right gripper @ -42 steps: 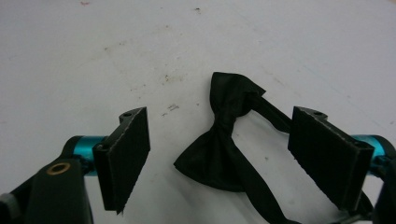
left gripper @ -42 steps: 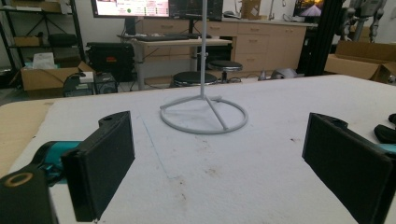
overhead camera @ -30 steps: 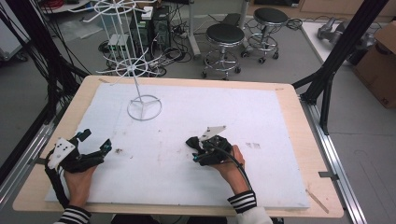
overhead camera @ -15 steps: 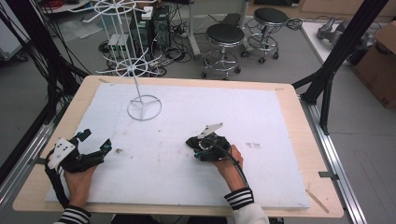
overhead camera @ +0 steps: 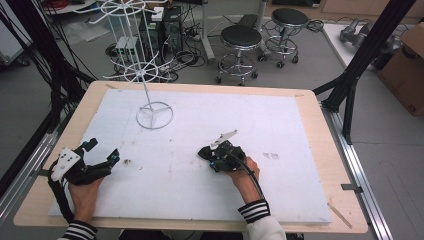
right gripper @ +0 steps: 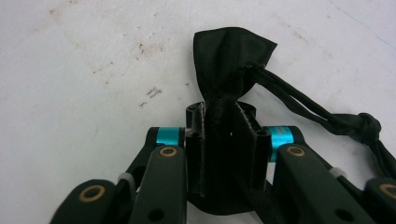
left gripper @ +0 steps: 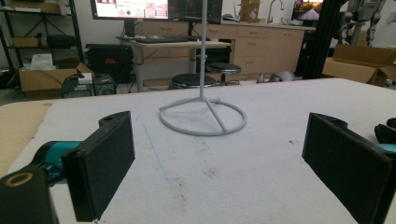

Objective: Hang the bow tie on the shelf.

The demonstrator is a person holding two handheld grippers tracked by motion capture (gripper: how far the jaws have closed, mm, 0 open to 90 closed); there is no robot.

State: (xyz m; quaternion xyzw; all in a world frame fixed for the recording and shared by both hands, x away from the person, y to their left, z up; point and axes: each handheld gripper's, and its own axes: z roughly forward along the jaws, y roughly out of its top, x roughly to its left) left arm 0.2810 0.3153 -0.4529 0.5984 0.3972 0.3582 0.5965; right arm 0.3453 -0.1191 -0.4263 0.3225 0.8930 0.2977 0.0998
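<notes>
A small black cloth pouch (right gripper: 231, 51) with a knotted drawstring cord (right gripper: 317, 114) lies on the white foam board (overhead camera: 300, 130). My right gripper (right gripper: 223, 126) has just been closing and is shut on it, the pads pinching the pouch's lower part while its gathered top sticks out beyond the tips. In the high view the right gripper (overhead camera: 206, 153) sits at the board's centre-right, pointing left, with the pouch (overhead camera: 203, 150) at its tips. My left gripper (overhead camera: 104, 150) rests near the left edge, open, with nothing between its fingers (left gripper: 100, 163).
A white wire stand (overhead camera: 154, 116) with a ring base and spoked tiers rises at the back left of the board; its base (left gripper: 203, 116) lies straight ahead of the left gripper. The wooden table rim (overhead camera: 345, 165) frames the board. Stools, cables and boxes stand beyond.
The right gripper's jaws have drawn together on the black pouch, and the hand has shifted only slightly. The left hand and gripper have stayed put.
</notes>
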